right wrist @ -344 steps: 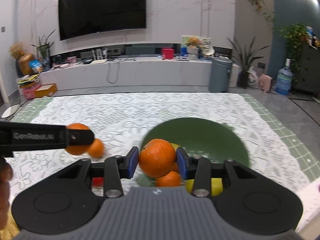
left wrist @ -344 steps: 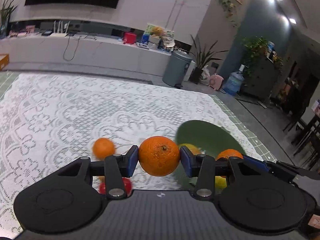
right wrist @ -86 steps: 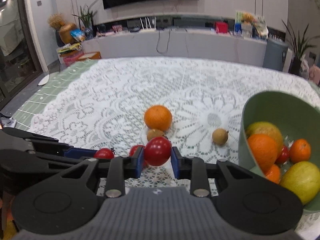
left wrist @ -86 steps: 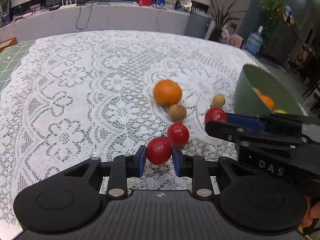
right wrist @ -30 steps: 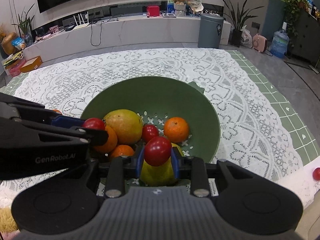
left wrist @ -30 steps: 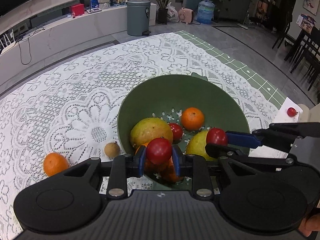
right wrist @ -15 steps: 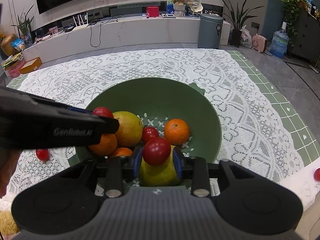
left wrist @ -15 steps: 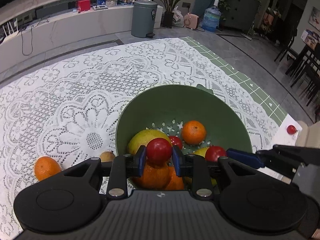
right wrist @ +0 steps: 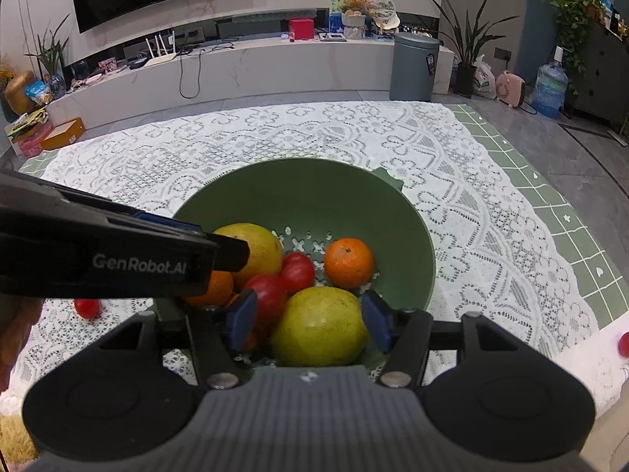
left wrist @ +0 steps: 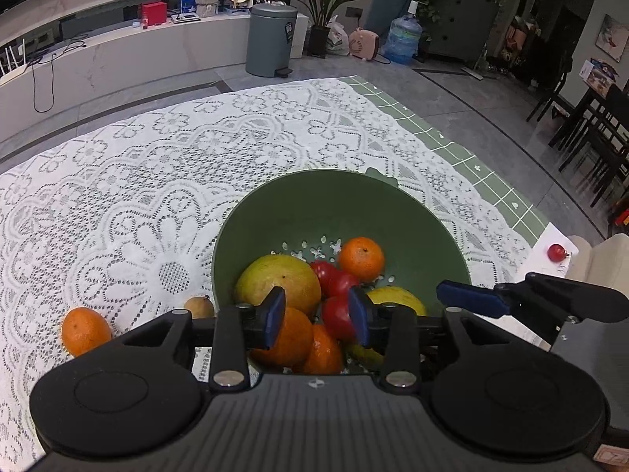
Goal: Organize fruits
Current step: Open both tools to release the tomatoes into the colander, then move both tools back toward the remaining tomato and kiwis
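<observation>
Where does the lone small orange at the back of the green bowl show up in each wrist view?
Left wrist: the small orange sits right of centre, above the left gripper.
Right wrist: it lies just right of centre, behind the yellow-green fruit.
Shared landmark: grey bin.

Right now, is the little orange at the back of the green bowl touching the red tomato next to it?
Apart. In the right wrist view, the little orange and the red tomato have a strip of the green bowl showing between them.

Green colander [right wrist: 409, 220] of fruit, right claw [right wrist: 308, 324] just opening, empty
</observation>
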`<state>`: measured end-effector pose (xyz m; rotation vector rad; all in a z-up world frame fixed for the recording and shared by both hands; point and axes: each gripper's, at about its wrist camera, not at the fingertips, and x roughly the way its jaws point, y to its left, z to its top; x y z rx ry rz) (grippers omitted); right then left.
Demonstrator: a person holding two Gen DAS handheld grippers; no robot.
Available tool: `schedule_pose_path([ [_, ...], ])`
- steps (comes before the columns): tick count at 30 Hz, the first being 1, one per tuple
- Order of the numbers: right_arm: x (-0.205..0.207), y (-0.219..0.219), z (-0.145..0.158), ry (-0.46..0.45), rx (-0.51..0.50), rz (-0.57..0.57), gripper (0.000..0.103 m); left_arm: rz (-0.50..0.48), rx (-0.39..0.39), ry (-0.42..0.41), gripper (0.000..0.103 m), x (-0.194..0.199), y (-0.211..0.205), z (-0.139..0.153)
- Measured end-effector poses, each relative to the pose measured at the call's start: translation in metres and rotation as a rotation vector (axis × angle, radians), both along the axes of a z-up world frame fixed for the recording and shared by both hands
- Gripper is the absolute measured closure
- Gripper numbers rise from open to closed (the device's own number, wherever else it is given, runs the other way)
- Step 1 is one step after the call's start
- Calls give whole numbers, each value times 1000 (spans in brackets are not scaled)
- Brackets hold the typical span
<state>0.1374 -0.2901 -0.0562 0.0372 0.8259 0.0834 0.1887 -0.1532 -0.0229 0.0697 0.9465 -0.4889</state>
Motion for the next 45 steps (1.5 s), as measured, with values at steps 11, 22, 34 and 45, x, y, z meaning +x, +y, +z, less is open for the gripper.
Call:
schedule_pose_path([
  [11, -13, 1, 10, -91, -4, 13, 12, 50, -45, -32, 43, -21, 19, 17],
  [22, -31, 7, 21, -189, -16, 35, 9, 113, -59, -53, 39, -43, 52, 24],
  [34, -54, 37, 30, -294, 32, 95, 9, 196, -93, -83, 37, -59, 105, 26],
  [45, -70, 86, 26, -351, 71, 240, 9, 258, -119, -77, 37, -62, 154, 10],
])
